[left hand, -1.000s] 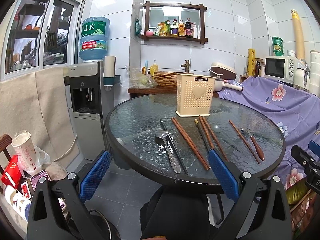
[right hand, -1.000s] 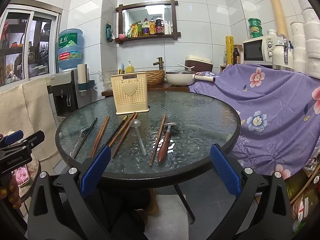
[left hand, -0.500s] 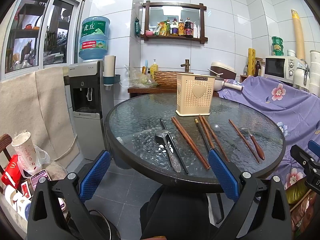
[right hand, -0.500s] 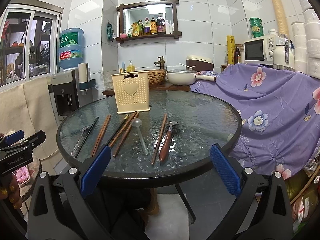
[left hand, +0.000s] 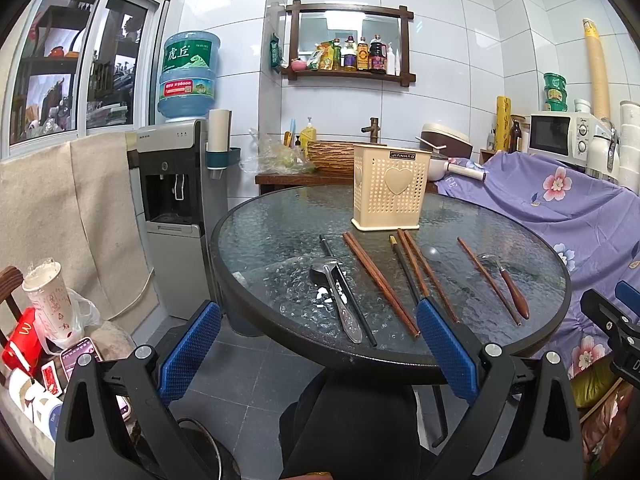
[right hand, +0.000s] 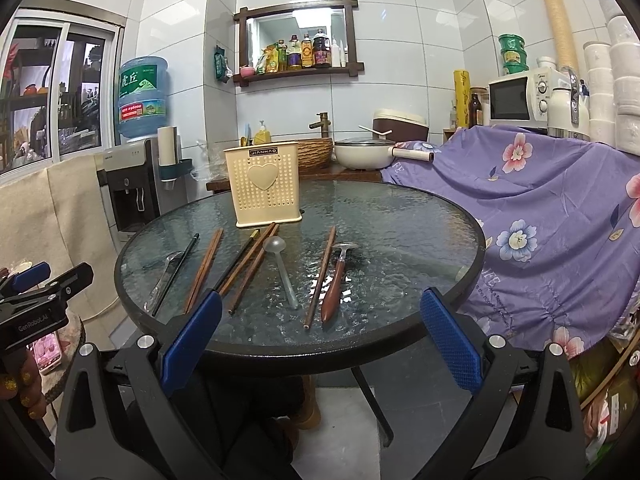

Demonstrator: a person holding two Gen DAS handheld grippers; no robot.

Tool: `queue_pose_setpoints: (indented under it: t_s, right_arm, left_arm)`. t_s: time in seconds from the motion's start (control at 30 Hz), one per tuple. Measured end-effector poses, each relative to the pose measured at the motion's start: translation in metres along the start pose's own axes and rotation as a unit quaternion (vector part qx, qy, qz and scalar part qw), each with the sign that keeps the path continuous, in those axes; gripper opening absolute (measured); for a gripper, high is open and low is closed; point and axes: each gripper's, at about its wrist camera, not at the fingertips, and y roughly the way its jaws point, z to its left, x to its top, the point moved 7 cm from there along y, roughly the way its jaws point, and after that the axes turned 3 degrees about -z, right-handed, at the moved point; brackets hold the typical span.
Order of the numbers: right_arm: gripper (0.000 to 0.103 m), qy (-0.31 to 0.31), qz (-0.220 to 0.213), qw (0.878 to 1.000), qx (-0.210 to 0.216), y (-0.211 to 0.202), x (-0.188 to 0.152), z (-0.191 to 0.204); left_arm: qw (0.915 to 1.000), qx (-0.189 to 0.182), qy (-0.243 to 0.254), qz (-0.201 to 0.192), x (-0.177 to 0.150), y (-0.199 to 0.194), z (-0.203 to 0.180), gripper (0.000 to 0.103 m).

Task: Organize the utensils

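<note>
Both grippers hang short of the near rim of the round, dark-rimmed, textured glass table [left hand: 256, 236], jaws spread wide and holding nothing: the left gripper [left hand: 320, 354] and the right gripper [right hand: 320, 340] alike.

The utensils lie loose on the glass in front of the cream perforated plastic utensil holder with a heart on its face [right hand: 267, 184], which stands upright toward the far side. From left to right: a steel spoon [left hand: 338, 298] touching a black chopstick [left hand: 347, 285], a pair of reddish wooden chopsticks [left hand: 380, 283], a crossed bundle of dark and wooden chopsticks [right hand: 246, 266], a clear plastic spoon [right hand: 282, 268], a single wooden chopstick [right hand: 320, 278] and a wooden-handled steel spoon [right hand: 336, 280].

The likely trouble is the slick glass. A thin stick may skate away under closing fingers, perhaps off the near rim, and sticks lying touching could come up together or be scattered. A light holder might tip if nudged.

The clear spoon reads plainly in the right view; in the left view only its bowl shows faintly. The left view shows the steel spoon whole
</note>
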Motion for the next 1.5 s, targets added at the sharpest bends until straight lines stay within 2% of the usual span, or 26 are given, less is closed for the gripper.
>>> queue_pose_setpoints:
  t_s: [0.87, 0.93, 1.13, 1.27, 1.4, 1.5]
  right_arm:
    - [0.098, -0.002, 0.007, 1.000, 0.001, 0.001, -0.002, 0.001]
    - [0.098, -0.004, 0.009, 1.000, 0.001, 0.002, -0.003, 0.002]
    - [0.098, -0.021, 0.021, 1.000, -0.008, 0.014, -0.001, -0.001]
    - [0.098, -0.029, 0.064, 0.998, -0.002, 0.041, 0.001, -0.006]
    - [0.098, -0.035, 0.123, 0.992, -0.008, 0.074, 0.001, -0.018]
    - [0.098, -0.015, 0.164, 0.986, 0.001, 0.099, -0.001, -0.027]
  left_arm:
    - [1.0000, -0.006, -0.003, 0.006, -0.006, 0.002, 0.001, 0.096]
    - [0.9998, -0.014, -0.007, 0.013, -0.009, 0.005, 0.001, 0.096]
    - [0.9975, -0.028, 0.012, 0.065, -0.023, 0.022, -0.002, 0.096]
    - [0.9943, -0.036, 0.014, 0.100, -0.028, 0.039, 0.001, 0.095]
    - [0.9909, -0.043, 0.014, 0.127, -0.022, 0.062, 0.006, 0.075]
    - [0.9875, -0.046, 0.009, 0.151, -0.016, 0.081, 0.010, 0.069]
